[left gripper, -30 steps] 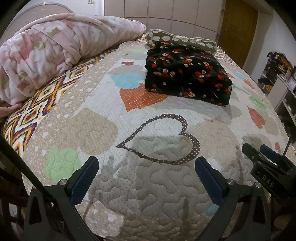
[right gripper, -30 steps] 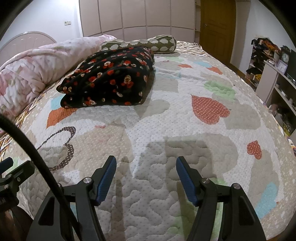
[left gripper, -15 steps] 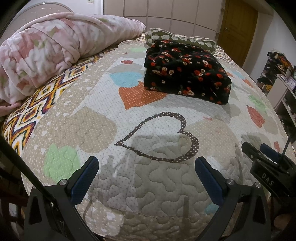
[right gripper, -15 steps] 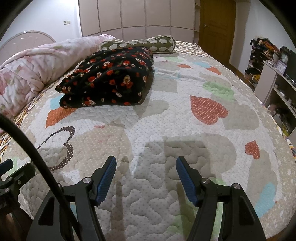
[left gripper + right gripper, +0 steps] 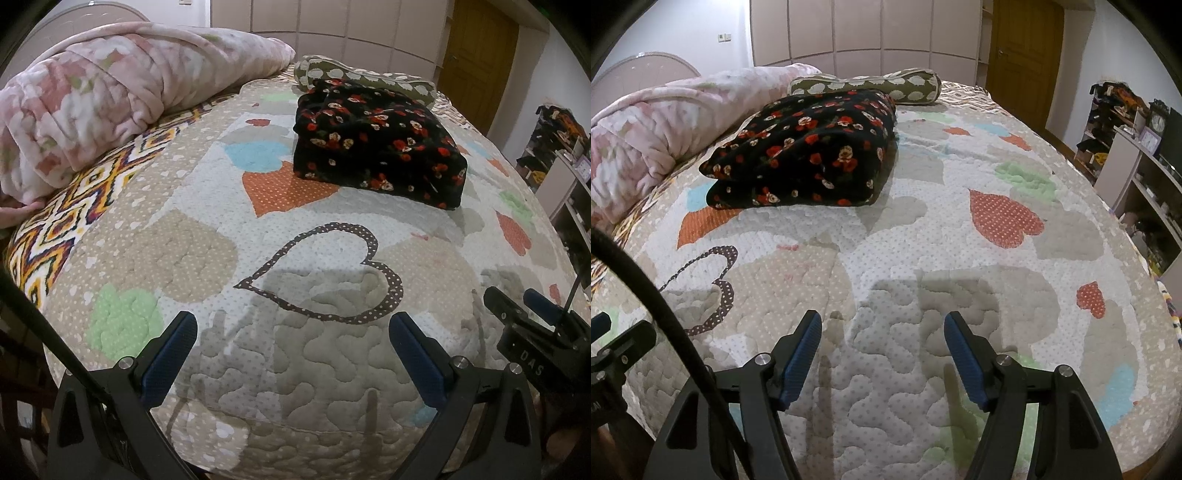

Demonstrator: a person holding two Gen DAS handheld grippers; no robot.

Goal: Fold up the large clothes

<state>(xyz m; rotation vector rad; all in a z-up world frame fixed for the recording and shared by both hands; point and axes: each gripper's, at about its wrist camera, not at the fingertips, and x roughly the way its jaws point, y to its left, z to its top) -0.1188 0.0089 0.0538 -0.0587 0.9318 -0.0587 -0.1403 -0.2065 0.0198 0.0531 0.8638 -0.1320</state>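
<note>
A black garment with red and cream flowers (image 5: 376, 144) lies folded in a thick rectangle on the bed, far from both grippers; it also shows in the right wrist view (image 5: 809, 155). My left gripper (image 5: 291, 328) is open and empty, low over the near end of the quilt. My right gripper (image 5: 882, 328) is open and empty, also over the near end. The right gripper shows at the right edge of the left wrist view (image 5: 535, 321).
The bed carries a heart-patterned quilt (image 5: 207, 243). A rolled pink floral duvet (image 5: 92, 96) lies along the left. A green bolster pillow (image 5: 886, 85) lies behind the garment. Shelves with clutter (image 5: 1137, 147) stand right of the bed. A wooden door (image 5: 1023, 55) is at the back.
Both grippers have drawn back slightly from the garment, still open. The garment has not moved.
</note>
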